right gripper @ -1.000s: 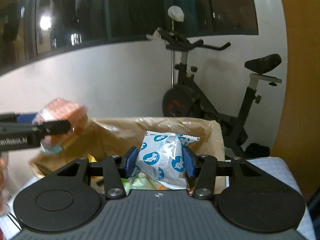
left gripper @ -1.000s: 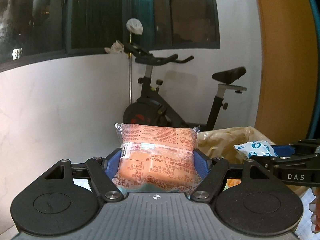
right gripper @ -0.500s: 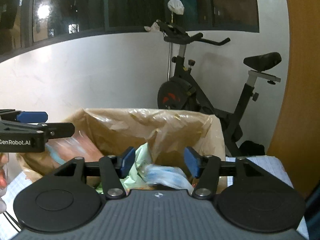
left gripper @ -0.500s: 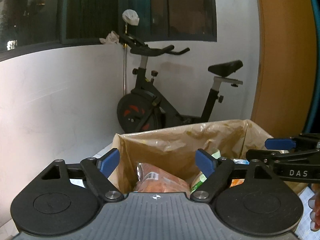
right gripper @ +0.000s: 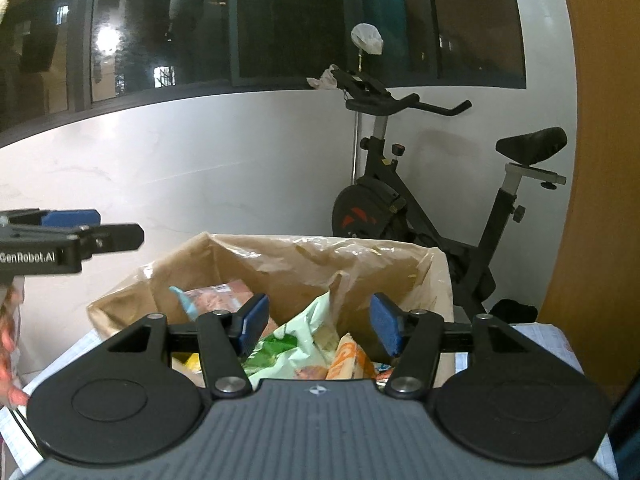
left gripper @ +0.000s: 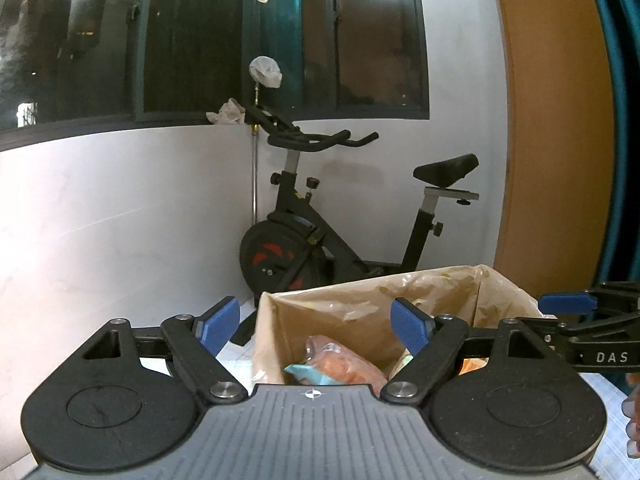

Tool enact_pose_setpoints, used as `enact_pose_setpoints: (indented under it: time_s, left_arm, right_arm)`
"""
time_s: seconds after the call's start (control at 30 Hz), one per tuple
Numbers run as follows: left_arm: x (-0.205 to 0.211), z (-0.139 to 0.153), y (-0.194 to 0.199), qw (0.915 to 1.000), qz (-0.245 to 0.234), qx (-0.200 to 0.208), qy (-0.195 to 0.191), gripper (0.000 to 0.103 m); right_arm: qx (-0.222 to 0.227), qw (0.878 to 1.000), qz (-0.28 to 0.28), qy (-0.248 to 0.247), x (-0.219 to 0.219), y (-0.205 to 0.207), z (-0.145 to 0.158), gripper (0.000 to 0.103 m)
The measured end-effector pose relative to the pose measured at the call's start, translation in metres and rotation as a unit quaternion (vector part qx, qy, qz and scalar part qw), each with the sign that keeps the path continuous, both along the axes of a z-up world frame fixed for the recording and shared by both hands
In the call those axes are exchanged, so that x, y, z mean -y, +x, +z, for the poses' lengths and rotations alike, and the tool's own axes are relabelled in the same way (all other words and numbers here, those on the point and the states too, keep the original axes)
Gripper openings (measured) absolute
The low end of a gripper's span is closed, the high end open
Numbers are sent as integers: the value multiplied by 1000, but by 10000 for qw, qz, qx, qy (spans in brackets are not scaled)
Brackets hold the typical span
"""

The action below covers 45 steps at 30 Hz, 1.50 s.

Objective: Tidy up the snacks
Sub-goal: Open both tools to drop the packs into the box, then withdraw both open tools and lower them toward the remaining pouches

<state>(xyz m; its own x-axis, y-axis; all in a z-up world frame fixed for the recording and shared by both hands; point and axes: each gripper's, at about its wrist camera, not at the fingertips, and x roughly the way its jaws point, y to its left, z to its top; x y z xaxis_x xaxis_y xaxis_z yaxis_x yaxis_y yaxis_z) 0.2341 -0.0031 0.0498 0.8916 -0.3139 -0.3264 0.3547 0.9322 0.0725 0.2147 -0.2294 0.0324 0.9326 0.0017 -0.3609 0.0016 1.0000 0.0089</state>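
A box lined with a brown plastic bag (left gripper: 360,300) (right gripper: 280,264) stands in front of both grippers. The orange snack packet (left gripper: 340,364) (right gripper: 212,296) lies inside it at the left, with a light green packet (right gripper: 296,340) and an orange wrapper (right gripper: 348,356) further right. My left gripper (left gripper: 316,326) is open and empty, hanging over the box's near left corner. My right gripper (right gripper: 318,324) is open and empty over the right half of the box. The blue and white packet is hidden among the snacks.
A black exercise bike (left gripper: 320,232) (right gripper: 420,208) stands behind the box against a white wall under dark windows. An orange panel (left gripper: 552,120) borders the right side. The box rests on a white gridded surface (right gripper: 540,340). A person's fingers (right gripper: 12,360) show at the left edge.
Both grippers let go of their packets, which fell into the box. The left dropped the orange packet, the right the blue and white one. Both then drew back slightly from the box.
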Motion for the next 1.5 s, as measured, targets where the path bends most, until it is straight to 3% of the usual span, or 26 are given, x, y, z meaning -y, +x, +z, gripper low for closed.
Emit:
enact_pose_setpoints:
  time_s: [0.27,0.63,0.97,1.17,1.5]
  left_arm:
    - [-25,-3,-24,9995,288,-5,-144,85]
    - [-58,-42,-62,9985,529,-145,-49,85]
    - [-67,-82,-73,9972,595,-419,150,85]
    - [-70,-101,-76,9952,790,-483,310,85]
    - [-71,-132,-88,9921,988,-738,217,84]
  right_arm:
    - [141,9997,189,70,-12,-27,-7,60]
    - [216,9992,248,223,-26,-60,-41,60]
    - [21,9994,165,300,-35,-69,-85,60]
    - [-167,9981,-31,600,-30,-76,-115,60]
    - [-571,9962,-353,560,-14,-95,-156,60]
